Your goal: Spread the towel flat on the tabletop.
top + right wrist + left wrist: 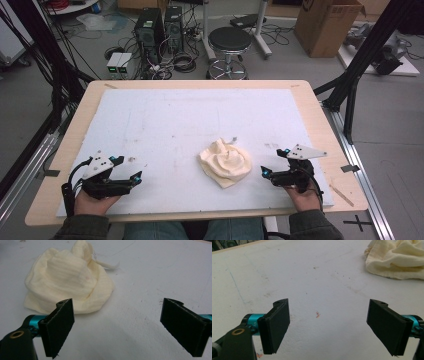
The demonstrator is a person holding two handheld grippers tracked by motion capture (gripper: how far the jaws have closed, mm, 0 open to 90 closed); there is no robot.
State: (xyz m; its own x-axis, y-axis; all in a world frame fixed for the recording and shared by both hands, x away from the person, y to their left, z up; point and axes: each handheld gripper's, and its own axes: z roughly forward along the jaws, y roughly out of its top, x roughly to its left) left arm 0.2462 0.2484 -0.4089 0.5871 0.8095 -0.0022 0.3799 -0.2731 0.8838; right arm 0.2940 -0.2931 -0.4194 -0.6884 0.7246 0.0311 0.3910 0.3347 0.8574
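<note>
1. Fingers on both grippers are spread wide with nothing between them. The left gripper sits at the near-left of the desk, the right gripper at the near-right, each held low over the white foam sheet that covers the wooden desk.

2. That crumpled cream-coloured ribbed cloth is lying in a heap, near the front edge and right of the middle. It's just beside the right gripper and well apart from the left one.

3. Biggest risk imo: the cloth is bunched up in folds, so a pinch could catch just one loose top layer. Lift that and the rest probably sags or slips out.

4. Coming in too low, a finger might shove the heap along the sheet instead of getting around a fold. Soft fabric like this just slides.

5. There's a thin cream strand poking out on the far side of the pile. Snag that and the whole thing could drag sideways.

6. The left one has a long way to reach, so if both are meant to grab, timing could be off and the cloth gets tugged lopsided.
</note>
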